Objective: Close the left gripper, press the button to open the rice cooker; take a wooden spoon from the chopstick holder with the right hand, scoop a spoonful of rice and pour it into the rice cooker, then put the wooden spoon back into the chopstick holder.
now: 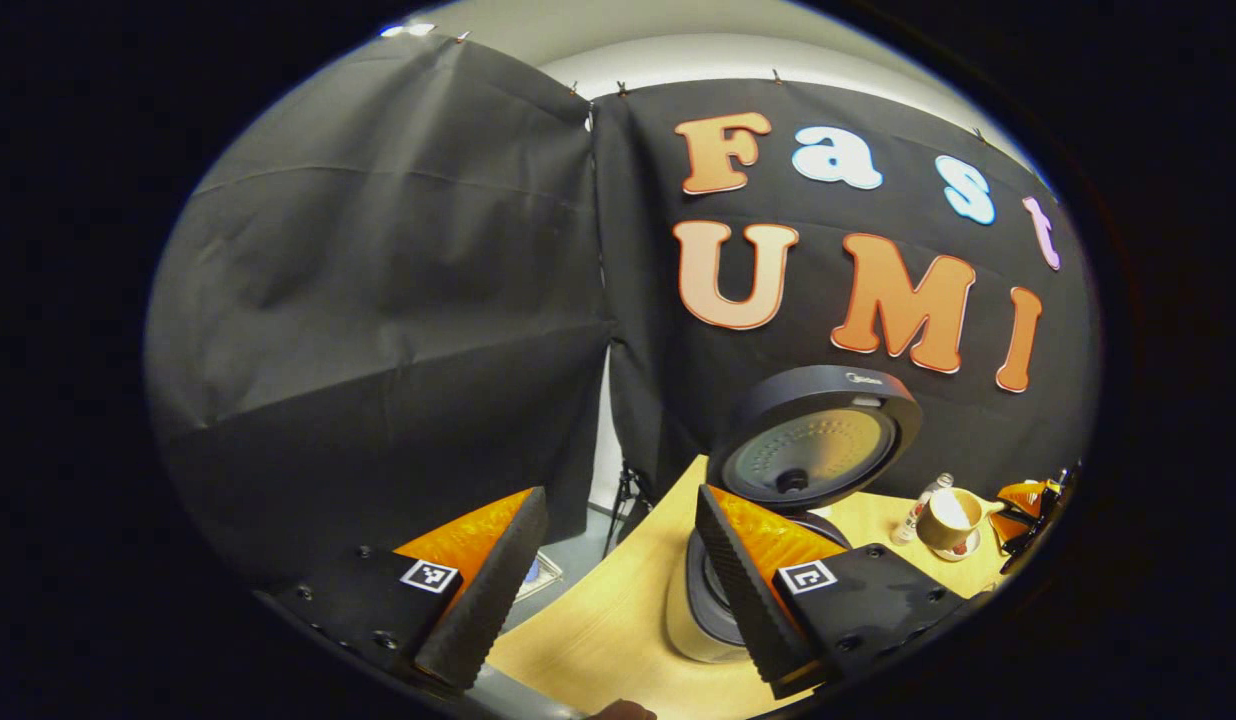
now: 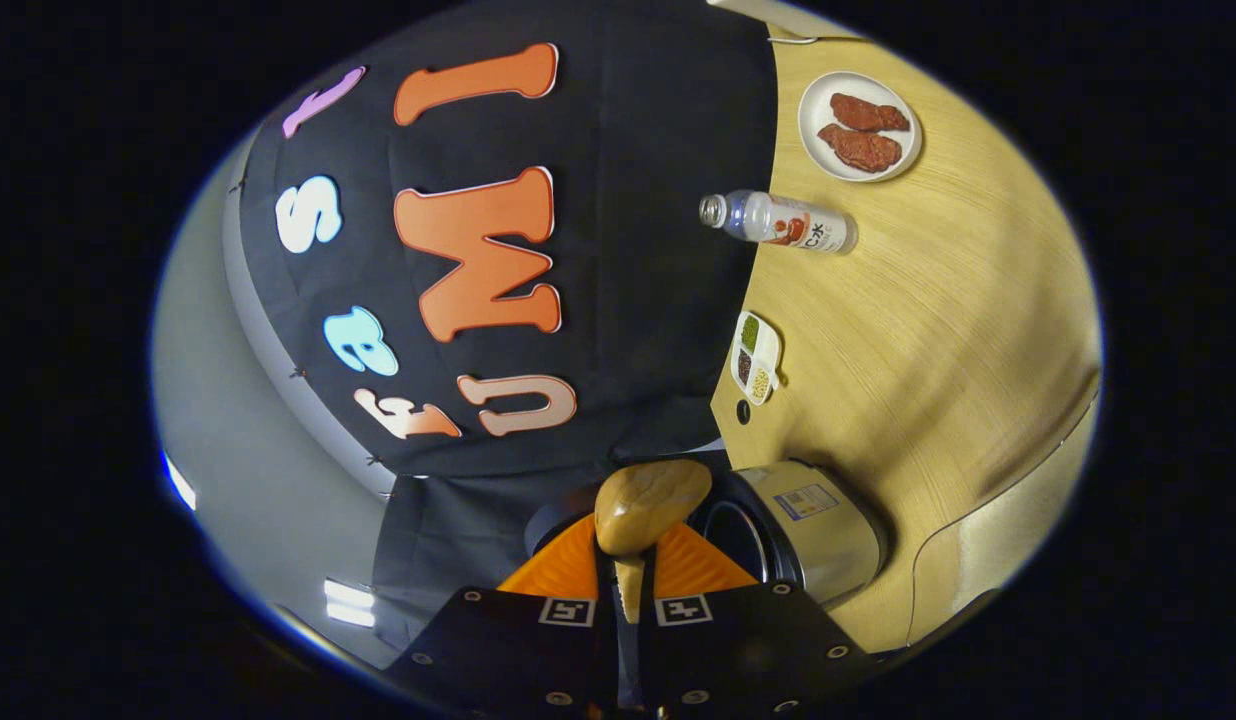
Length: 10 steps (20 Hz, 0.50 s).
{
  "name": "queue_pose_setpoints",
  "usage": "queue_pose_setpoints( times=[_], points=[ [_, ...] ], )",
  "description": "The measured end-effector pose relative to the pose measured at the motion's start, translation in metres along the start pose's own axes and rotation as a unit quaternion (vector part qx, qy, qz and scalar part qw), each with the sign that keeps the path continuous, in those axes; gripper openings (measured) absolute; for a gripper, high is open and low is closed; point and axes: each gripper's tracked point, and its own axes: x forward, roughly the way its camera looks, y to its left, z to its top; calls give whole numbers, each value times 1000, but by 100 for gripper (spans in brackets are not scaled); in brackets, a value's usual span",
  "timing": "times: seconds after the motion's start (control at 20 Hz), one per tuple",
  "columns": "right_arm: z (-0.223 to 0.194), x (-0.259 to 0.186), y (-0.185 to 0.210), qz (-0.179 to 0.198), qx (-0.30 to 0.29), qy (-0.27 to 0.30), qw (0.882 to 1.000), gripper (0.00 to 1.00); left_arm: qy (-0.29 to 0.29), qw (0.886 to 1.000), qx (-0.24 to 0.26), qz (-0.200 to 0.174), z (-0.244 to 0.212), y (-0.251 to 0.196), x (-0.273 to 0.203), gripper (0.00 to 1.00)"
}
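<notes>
- In the right gripper view, the right tool (image 2: pixel 626 572) has its two fingers closed on the handle of the wooden spoon (image 2: pixel 646 505); the bowl of the spoon stands just past the fingertips, and whether it carries rice cannot be made out.
- Just beyond the spoon sits the rice cooker (image 2: pixel 808 535), its round opening facing the camera and partly hidden by the spoon and the fingers.
- In the left gripper view, the left tool (image 1: pixel 610 575) is spread wide with nothing between its fingers; the rice cooker's body is partly covered by one finger, and its lid (image 1: pixel 816 447) stands raised and open behind.
- The light wood-grain counter (image 2: pixel 938 330) has a rounded edge and runs up to the black cloth wall (image 2: pixel 628 250).
- Farther along the counter lie a small divided dish of grains (image 2: pixel 755 356), then a clear bottle (image 2: pixel 778 221) on its side, then a white plate (image 2: pixel 816 140) with two reddish-brown pieces, cut close to the view's edge.
- In the left gripper view, a mug (image 1: pixel 949 519) sits beyond the cooker, with small blurred things at the far right that I cannot identify.
</notes>
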Motion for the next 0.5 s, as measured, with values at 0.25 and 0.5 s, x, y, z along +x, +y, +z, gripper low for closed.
queue_pose_setpoints(
  times=[0.25, 0.5],
  points=[
    [-23, 42, -4, -38, -42, 24, 998, 8, 6, 999, -14, 39, -9, 35, -6, 100],
    [-40, 74, -17, -90, -132, 32, 987, 8, 5, 998, -12, 63, -7, 55, -10, 100]
  ],
)
